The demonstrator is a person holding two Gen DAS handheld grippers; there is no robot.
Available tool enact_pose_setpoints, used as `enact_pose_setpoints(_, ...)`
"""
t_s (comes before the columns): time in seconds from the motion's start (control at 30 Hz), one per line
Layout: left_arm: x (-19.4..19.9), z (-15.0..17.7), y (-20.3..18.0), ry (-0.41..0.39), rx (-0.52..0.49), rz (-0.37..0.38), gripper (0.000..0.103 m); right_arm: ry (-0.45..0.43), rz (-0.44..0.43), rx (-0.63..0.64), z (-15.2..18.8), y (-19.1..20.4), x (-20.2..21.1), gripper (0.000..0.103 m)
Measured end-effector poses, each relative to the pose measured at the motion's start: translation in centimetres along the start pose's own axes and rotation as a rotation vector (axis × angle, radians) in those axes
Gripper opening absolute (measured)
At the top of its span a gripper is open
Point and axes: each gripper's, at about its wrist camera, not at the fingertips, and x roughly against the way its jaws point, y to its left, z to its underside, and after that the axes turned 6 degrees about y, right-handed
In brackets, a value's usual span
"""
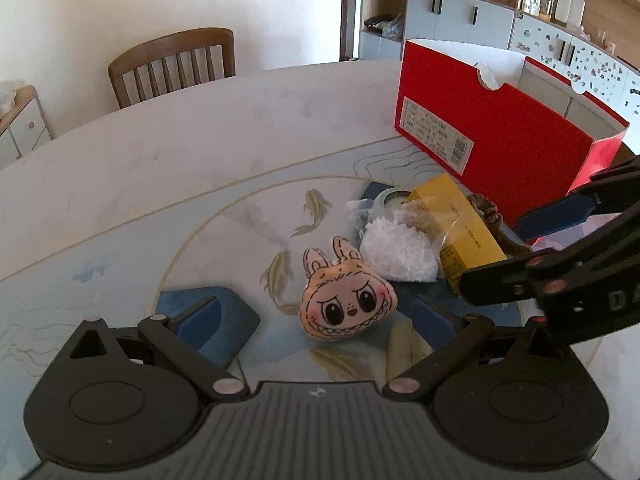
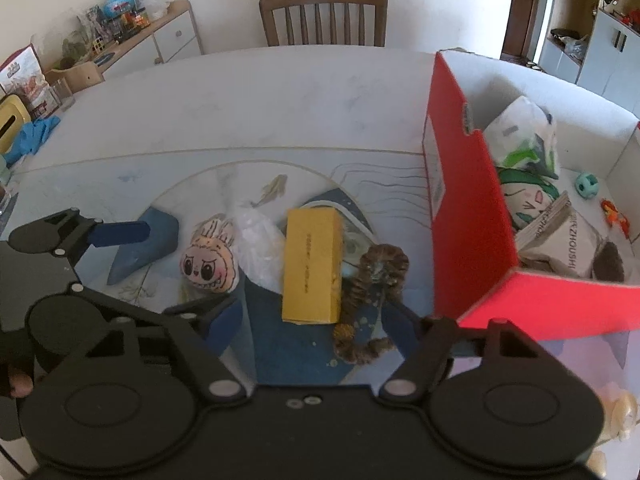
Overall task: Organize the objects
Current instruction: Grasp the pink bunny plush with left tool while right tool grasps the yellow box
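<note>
The left gripper (image 1: 316, 316) occupies the lower part of the left wrist view with its jaws spread wide; the pink plush head (image 1: 347, 299) lies on the table (image 1: 168, 152) between the two blue pads, and neither pad touches it. Just beyond the plush, toward the centre right of that frame, sit a white fluffy item in clear wrap (image 1: 398, 254), a yellow box (image 1: 460, 226) and a brown fuzzy item (image 1: 494, 220), grouped close together. A red cardboard box (image 1: 500, 136) stands open-topped in the upper right of the frame, behind this group. The right gripper (image 2: 312, 326) fills the lower part of the right wrist view; its jaws stand apart and grip nothing, with the near end of the yellow box and the coiled brown fuzzy item lying on the table between them. Whether the pads touch either object cannot be determined. In the right wrist view the red cardboard box lies at the right of the frame and holds packets and small toys. A wooden chair (image 2: 323, 14) stands at the far table edge, top centre.
</note>
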Motion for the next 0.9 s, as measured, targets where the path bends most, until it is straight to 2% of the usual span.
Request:
enact_pose_setpoints(0.17,-0.1,-0.2,-0.2,-0.016,-0.011,0.007,0.1,0.014,-0.003,-0.006,-0.6,-0.1,-0.7,0.059)
enact_pose_setpoints(0.23,-0.1,-0.4,-0.3,-0.019,-0.013,0.014,0.094,0.019,0.006,-0.006,-0.8,0.0,-0.9,0.053)
enact_pose_setpoints(0.37,-0.2,-0.6,-0.2,-0.019,-0.014,0.022,0.085,0.028,0.0,-0.017,-1.1,-0.1,-1.3,0.048)
enact_pose_setpoints(0.63,-0.2,-0.7,0.1,0.002,-0.007,0.07,0.05,0.037,0.002,-0.013,-1.3,0.1,-1.7,0.032)
enact_pose_setpoints(0.9,0.5,-0.8,0.6,0.022,0.027,0.085,0.046,0.032,-0.017,-0.037,-1.3,-0.1,-1.0,0.029)
